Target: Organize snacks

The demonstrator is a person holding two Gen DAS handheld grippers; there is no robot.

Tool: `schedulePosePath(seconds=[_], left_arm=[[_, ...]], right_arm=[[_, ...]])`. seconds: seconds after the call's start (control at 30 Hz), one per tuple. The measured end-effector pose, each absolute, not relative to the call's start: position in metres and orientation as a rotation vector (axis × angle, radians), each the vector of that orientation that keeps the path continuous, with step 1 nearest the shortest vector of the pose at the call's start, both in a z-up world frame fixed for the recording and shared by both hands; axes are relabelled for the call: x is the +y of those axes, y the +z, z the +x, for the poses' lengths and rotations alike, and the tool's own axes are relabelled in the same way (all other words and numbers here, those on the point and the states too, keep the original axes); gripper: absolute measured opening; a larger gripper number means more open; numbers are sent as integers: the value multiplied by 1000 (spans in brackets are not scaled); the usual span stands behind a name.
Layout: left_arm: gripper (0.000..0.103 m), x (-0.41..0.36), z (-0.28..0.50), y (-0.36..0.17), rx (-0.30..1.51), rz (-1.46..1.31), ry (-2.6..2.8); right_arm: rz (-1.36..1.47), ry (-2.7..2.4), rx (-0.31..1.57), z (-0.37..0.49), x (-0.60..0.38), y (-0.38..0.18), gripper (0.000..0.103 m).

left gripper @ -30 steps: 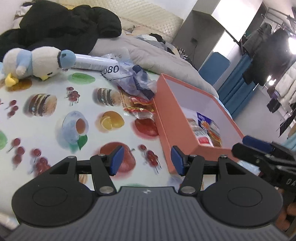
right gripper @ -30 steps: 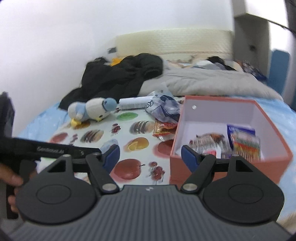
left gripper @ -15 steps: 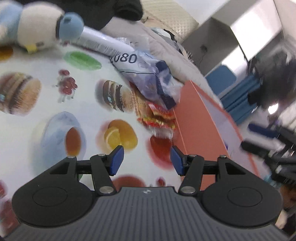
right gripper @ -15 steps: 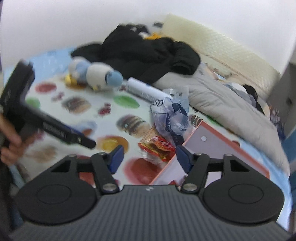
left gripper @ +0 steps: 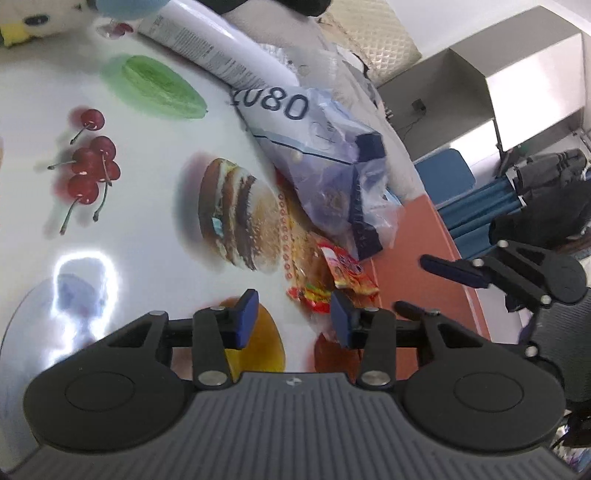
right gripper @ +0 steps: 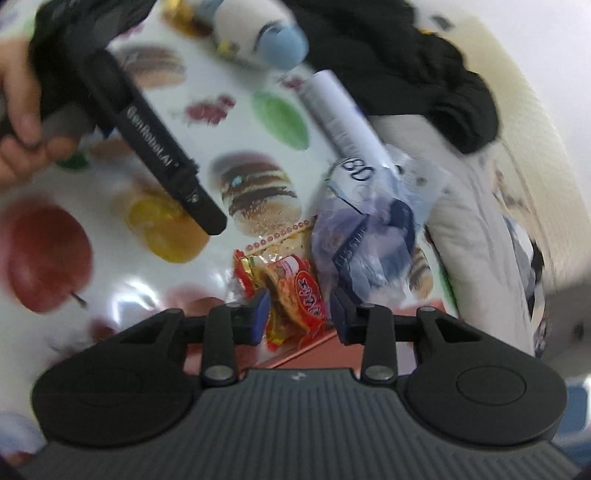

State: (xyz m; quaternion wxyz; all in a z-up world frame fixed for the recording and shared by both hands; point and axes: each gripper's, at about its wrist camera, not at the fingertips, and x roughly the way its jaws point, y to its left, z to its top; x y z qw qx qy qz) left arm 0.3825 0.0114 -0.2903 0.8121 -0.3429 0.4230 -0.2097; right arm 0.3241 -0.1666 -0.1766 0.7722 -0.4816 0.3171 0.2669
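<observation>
A pile of red and yellow snack packets (right gripper: 295, 291) lies on the printed tablecloth by the orange box (left gripper: 417, 258); a clear blue bag marked 2080 (left gripper: 325, 166) rests on the pile's far side. My right gripper (right gripper: 300, 315) points down over the pile. Its jaws are closing with a red packet between them, and the pads do not clearly press on it. My left gripper (left gripper: 294, 319) is low over the cloth, jaws closing with nothing between them; the packets (left gripper: 332, 277) lie just ahead. The right gripper (left gripper: 430, 290) hangs over the box wall.
A white tube (left gripper: 221, 62) and a plush bird (left gripper: 37, 18) lie at the far side of the cloth. Black clothing (right gripper: 406, 55) and a grey quilt (right gripper: 476, 221) are heaped behind. A hand (right gripper: 22, 110) holds the left gripper (right gripper: 210, 221) at upper left.
Both grippers have dropped and moved in on the snack pile next to the box. The right one has rolled, and both pairs of jaws are narrower.
</observation>
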Motion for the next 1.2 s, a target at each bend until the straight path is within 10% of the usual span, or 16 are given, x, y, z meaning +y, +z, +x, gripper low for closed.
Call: schedulePosePath(seconds=[0.3, 0.63, 0.93, 1.2], left_arm=[[49, 20, 403, -306, 901, -831, -454], [51, 17, 398, -299, 895, -761, -459], [75, -20, 389, -282, 880, -566, -482], [75, -54, 387, -270, 821, -385, -503]], right_arm=[[-1293, 658, 802, 356, -144, -222, 36], [-1228, 664, 905, 373, -145, -230, 3], [-984, 595, 879, 394, -162, -168, 3], [-798, 557, 852, 411, -183, -127, 3]])
